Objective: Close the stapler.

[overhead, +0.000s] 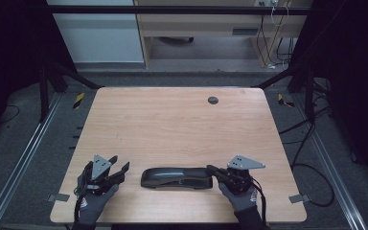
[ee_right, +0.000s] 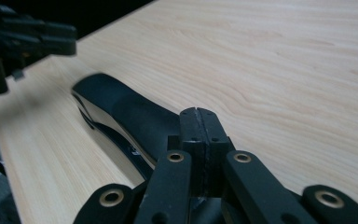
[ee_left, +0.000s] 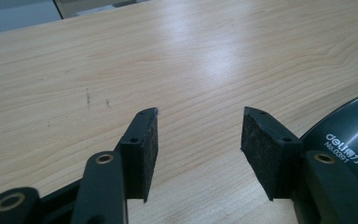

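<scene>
Currently stapler [overhead: 176, 178] lies along table's [overhead: 172, 124] near edge; left gripper [overhead: 120, 171] half open, empty, beside it; right gripper [overhead: 212, 168] closed, empty, at stapler's right end.

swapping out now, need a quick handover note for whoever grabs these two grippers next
Left gripper: open, nothing between its pads, hovering over bare wood just left of the stapler.
Right gripper: jaws shut together, empty, tips at the stapler's right end; whether they touch it I cannot tell.
The long black plastic desk stapler lies flat near the front edge of the light wooden table, between the two grippers.
Done: nothing visible; the stapler is not gripped.
Left: probably steady it with one gripper and work it with the other.
</scene>
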